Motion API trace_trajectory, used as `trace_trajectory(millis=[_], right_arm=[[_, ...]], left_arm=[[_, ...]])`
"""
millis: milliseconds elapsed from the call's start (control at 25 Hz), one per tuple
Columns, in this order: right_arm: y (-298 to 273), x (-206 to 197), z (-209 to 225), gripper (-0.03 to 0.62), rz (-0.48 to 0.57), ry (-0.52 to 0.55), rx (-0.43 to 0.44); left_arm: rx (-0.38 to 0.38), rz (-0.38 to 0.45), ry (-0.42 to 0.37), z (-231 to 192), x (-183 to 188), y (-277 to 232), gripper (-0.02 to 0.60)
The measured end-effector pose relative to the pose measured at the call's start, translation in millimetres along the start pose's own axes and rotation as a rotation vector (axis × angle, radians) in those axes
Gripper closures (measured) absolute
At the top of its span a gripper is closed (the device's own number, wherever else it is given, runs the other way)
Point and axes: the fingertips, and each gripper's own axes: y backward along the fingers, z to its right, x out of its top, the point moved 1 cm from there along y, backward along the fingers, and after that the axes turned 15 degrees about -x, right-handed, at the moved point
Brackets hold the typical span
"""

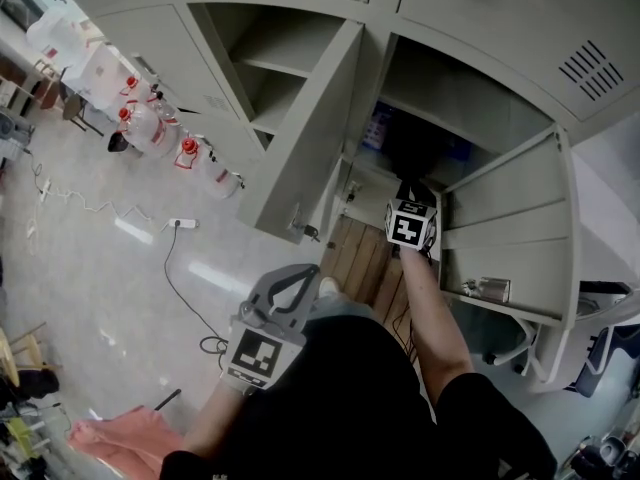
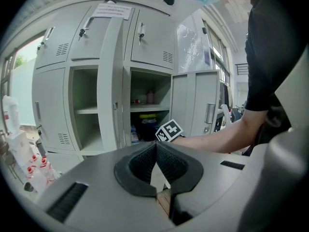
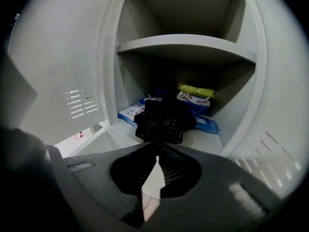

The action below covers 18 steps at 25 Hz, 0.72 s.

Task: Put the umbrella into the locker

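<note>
Left hand-held gripper [image 2: 155, 146] hung near torso, jaws together. Right arm [image 1: 430, 313] reached into locker [image 3: 188, 45]; right hand-held gripper [image 3: 157, 146] shut, empty, black umbrella [image 3: 164, 120] lay just beyond.

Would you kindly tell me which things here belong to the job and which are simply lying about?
Job: black umbrella, lying in the open locker; shut, empty right tool.
Lying about: blue packets, yellow pack, floor jugs, power strip, pink cloth.

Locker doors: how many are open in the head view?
2. One door is left of the right gripper, the other right of it. Others may be out of frame.
</note>
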Motion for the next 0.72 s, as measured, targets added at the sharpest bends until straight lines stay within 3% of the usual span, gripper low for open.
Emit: trace_trajectory(millis=[720], right_arm=[[-42, 37, -10, 0.597, -0.02, 0.091, -0.074]], left_arm=[[0.031, 0.008, 0.036, -6, -12, 19, 0.569]])
